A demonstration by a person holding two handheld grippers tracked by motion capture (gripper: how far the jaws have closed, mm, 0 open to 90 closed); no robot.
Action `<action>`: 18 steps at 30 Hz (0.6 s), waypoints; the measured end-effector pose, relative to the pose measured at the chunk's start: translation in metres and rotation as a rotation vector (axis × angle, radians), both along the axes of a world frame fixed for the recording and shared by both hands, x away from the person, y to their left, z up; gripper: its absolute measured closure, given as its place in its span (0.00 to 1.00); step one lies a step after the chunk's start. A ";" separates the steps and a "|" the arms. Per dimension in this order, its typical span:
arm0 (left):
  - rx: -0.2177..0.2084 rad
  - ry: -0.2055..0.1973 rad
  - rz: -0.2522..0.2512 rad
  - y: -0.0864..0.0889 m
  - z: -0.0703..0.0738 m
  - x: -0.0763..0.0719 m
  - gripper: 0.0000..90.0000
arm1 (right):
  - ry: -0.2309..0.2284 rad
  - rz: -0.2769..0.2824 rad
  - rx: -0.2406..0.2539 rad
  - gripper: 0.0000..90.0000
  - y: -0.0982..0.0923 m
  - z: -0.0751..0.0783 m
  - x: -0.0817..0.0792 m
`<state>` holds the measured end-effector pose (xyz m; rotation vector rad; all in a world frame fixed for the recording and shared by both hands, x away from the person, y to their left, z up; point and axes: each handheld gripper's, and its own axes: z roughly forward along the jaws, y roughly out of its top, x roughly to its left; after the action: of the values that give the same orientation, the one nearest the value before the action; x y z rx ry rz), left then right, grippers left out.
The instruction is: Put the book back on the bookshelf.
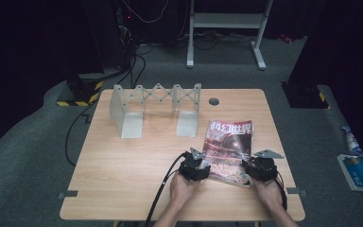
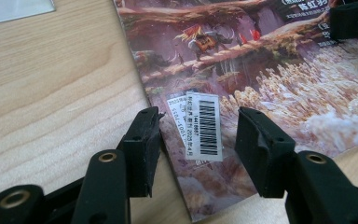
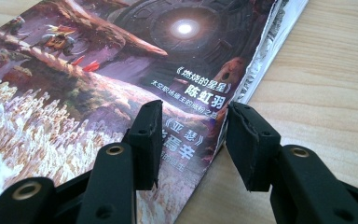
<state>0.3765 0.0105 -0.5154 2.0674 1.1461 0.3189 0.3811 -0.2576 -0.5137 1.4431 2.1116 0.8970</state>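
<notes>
Magazine [image 1: 229, 150] with fantasy cover lies flat, both tools [image 1: 194, 166] [image 1: 260, 169] open astride its near corners.

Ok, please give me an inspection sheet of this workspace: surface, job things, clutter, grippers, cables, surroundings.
Surface: wooden table, round grommet near far edge.
Job's things: magazine lying flat, cover up; barcode sticker on near corner.
Clutter: grey expandable book rack at the far side.
Grippers: left gripper and right gripper open, astride the magazine's near corners.
Cables: black cable trailing from left gripper.
Surroundings: dark floor, white frame beyond table.
</notes>
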 end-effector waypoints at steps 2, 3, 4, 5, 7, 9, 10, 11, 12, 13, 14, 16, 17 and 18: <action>-0.009 -0.009 0.002 0.001 -0.001 -0.004 0.55 | -0.009 0.010 0.000 0.63 0.000 -0.001 -0.004; -0.005 -0.013 0.000 0.001 -0.001 -0.005 0.55 | -0.009 0.010 0.000 0.63 0.000 -0.001 -0.004; -0.007 -0.012 0.002 0.002 -0.001 -0.006 0.55 | -0.010 0.010 0.005 0.63 0.000 -0.001 -0.005; -0.005 -0.009 0.004 0.002 -0.001 -0.008 0.55 | -0.011 0.010 0.008 0.63 0.000 -0.001 -0.006; -0.003 -0.005 0.002 0.002 -0.001 -0.010 0.55 | -0.015 0.009 0.011 0.63 0.000 -0.002 -0.010; -0.001 -0.004 0.003 0.003 0.000 -0.015 0.55 | -0.016 0.012 0.016 0.63 0.000 -0.002 -0.014; -0.004 -0.005 0.006 0.003 -0.001 -0.017 0.55 | -0.019 0.021 0.018 0.63 0.000 -0.002 -0.018; -0.006 -0.007 0.007 0.004 -0.001 -0.019 0.55 | -0.019 0.021 0.018 0.63 0.000 -0.002 -0.018; -0.011 -0.008 0.009 0.004 -0.001 -0.023 0.55 | -0.017 0.021 0.025 0.63 0.000 -0.003 -0.020; -0.009 -0.013 0.010 0.004 -0.001 -0.024 0.55 | -0.020 0.028 0.031 0.63 -0.001 -0.003 -0.022; -0.008 -0.011 0.007 0.005 -0.001 -0.026 0.55 | -0.022 0.029 0.037 0.63 -0.001 -0.004 -0.023; -0.002 -0.003 0.005 0.005 0.000 -0.028 0.55 | -0.025 0.031 0.043 0.63 -0.002 -0.004 -0.028; 0.000 0.001 0.005 0.006 0.000 -0.031 0.55 | -0.024 0.037 0.046 0.63 -0.002 -0.005 -0.032; 0.001 0.002 0.004 0.006 0.000 -0.032 0.55 | -0.024 0.037 0.046 0.63 -0.002 -0.005 -0.032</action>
<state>0.3447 0.0167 -0.5153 2.0673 1.1518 0.3192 0.3493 -0.2591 -0.5182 1.4129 2.1200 0.9780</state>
